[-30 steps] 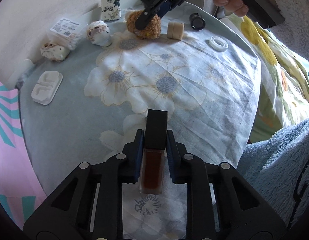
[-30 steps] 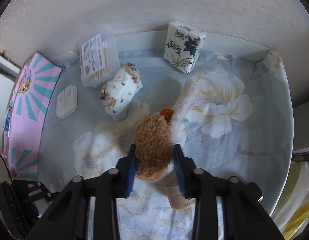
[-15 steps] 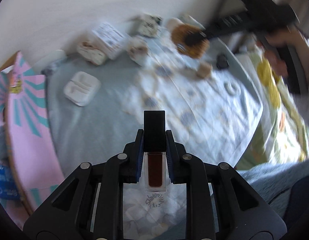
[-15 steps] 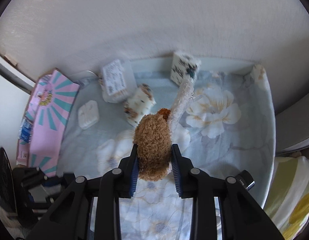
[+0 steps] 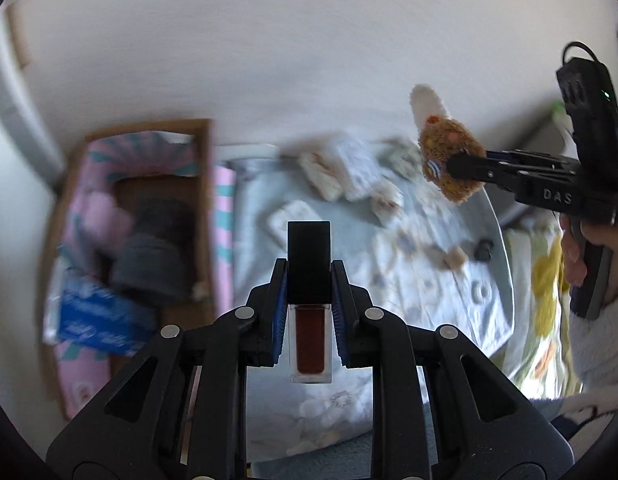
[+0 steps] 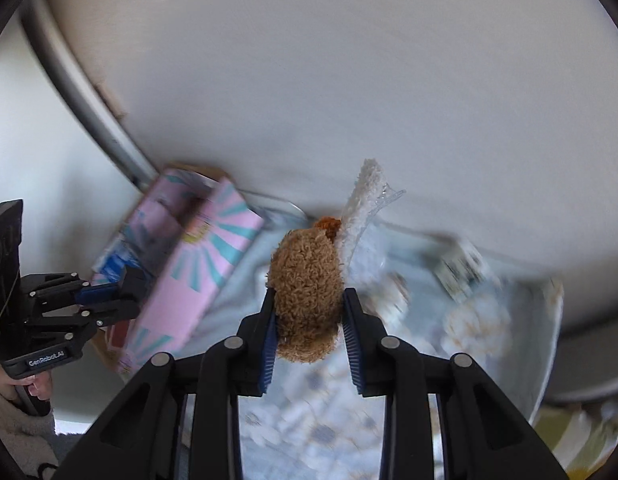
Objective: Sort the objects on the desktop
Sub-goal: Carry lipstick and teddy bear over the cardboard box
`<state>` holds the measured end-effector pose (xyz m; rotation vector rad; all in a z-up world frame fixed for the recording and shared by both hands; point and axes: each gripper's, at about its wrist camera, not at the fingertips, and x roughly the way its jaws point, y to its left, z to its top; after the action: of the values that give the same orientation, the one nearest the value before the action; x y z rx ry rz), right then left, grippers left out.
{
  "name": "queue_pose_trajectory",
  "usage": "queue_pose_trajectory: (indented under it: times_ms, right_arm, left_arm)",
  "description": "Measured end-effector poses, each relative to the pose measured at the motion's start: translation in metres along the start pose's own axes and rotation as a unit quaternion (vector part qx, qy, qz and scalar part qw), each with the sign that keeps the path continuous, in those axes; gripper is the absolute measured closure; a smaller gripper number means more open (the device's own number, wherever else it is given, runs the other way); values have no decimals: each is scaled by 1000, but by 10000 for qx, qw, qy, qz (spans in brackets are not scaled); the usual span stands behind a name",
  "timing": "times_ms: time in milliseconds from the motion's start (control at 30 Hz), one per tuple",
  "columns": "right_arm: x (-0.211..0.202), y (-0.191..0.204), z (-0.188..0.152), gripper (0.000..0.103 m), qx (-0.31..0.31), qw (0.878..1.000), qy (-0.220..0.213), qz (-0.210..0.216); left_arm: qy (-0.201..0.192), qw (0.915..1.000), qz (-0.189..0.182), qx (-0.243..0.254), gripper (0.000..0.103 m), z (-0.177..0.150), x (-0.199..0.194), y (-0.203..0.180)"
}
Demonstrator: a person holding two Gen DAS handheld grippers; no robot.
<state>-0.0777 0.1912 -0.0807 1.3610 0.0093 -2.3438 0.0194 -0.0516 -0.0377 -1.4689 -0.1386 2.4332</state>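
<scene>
My left gripper is shut on a clear lip-gloss tube of dark red liquid with a black cap, held well above the floral-cloth table. To the left stands an open pink box with dark items and a blue packet inside. My right gripper is shut on a brown plush toy with a white fluffy strip, lifted over the table. In the left wrist view the right gripper and plush toy hang at the upper right. The left gripper shows beside the pink box.
On the cloth lie blurred tissue packs, a white case, a beige cylinder, a small black object and a white ring. A floral tissue pack sits by the wall. A person's hand grips the right handle.
Both grippers have risen off the table with the tube and the plush toy still gripped. Both views have swung left, bringing the pink box into sight.
</scene>
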Motion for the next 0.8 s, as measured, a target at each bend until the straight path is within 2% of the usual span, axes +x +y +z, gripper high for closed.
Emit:
queue_pose_trajectory:
  times_ms: [200, 367, 533, 800]
  right_arm:
    - [12, 57, 37, 75, -636, 9969, -113, 445]
    - [33, 104, 56, 75, -1140, 9905, 0, 764]
    - [67, 137, 65, 75, -1458, 9835, 275, 1035]
    - [129, 178, 71, 75, -1623, 9760, 787, 1218]
  left_arm:
    - [-221, 9977, 341, -549, 85, -1, -30, 41]
    - [-264, 9945, 644, -785, 85, -8, -44, 66]
    - [-170, 9917, 788, -998, 85, -19, -43, 87]
    - [123, 9883, 734, -1334, 85, -42, -23, 112]
